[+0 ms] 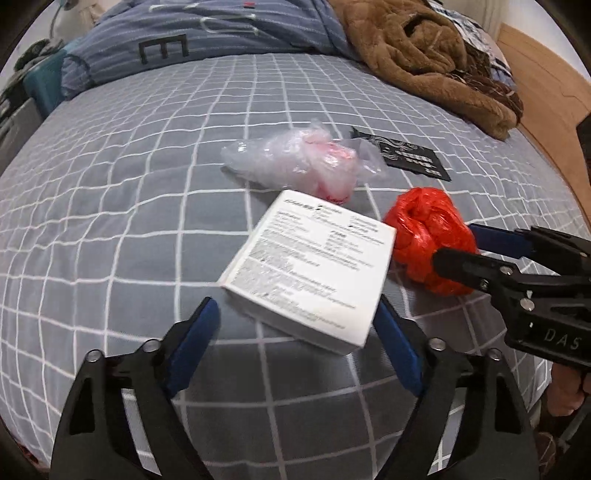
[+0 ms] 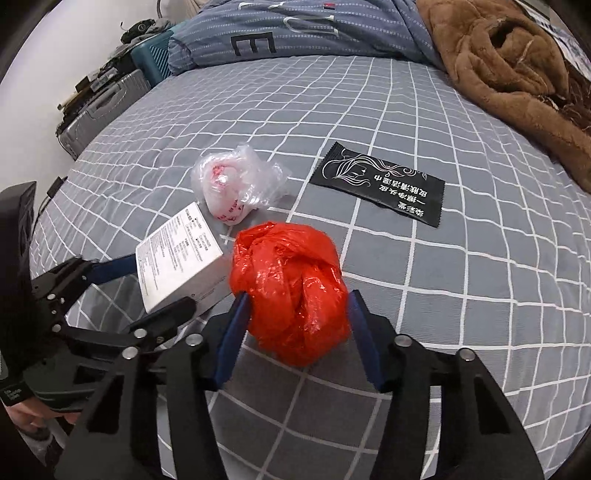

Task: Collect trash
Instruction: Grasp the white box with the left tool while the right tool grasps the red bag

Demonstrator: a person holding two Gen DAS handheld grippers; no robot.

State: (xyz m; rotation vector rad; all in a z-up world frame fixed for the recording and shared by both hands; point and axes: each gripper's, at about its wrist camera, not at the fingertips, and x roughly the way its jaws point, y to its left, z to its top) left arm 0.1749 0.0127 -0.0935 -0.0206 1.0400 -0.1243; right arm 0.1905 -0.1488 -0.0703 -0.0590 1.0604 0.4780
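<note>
The trash lay on a bed (image 2: 461,295) covered in a grey sheet with white checks. The left gripper (image 1: 297,321) stood spread around a white box (image 1: 314,273) printed with small text; its blue pads flanked the box's near corners, the right-hand pad just beside or touching the box, the left-hand one apart from it. The right gripper (image 2: 297,306) straddled a knotted red plastic bag (image 2: 291,291), which lay just beside the box at its 3 o'clock in the left wrist view. Its pads sat close against the bag's sides, but whether they pressed it I could not tell. A crumpled clear plastic bag (image 2: 236,188) with pink print lay at 12 o'clock from the box, and a flat black sachet (image 2: 380,188) with white lettering lay at 1 o'clock from the red bag, apart from it. A brown fleece blanket (image 2: 509,74) was heaped at the far right of the bed, and a blue striped pillow (image 2: 295,33) lay at the head.
</note>
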